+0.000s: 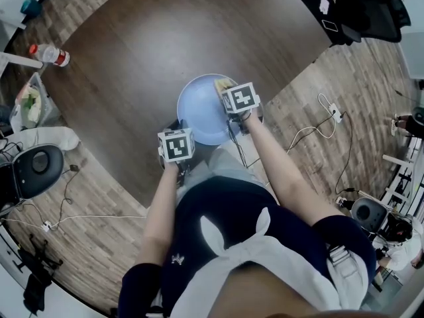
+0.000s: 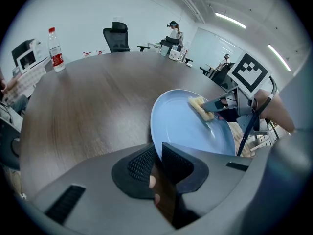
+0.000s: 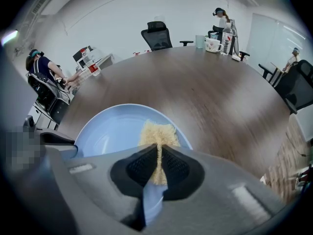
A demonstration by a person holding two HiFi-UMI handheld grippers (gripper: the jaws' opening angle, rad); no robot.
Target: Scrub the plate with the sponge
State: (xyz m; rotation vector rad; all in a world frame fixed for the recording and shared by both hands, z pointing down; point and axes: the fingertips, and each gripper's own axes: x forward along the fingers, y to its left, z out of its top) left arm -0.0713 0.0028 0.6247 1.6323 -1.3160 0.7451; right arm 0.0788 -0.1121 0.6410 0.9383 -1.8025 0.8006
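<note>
Scrubbing is judged to be under way: the plate (image 1: 199,114), at the centre of the head view, is clamped at its rim by the left gripper (image 2: 157,161), while the sponge (image 3: 157,132) is pinched by the right gripper (image 3: 159,164) and pressed on its upper-right part. How much dirt is left cannot be told.

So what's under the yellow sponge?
The blue plate is under the sponge, which the right gripper pinches. The patch of plate right beneath the sponge is covered, so whether it is clean cannot be seen.
</note>
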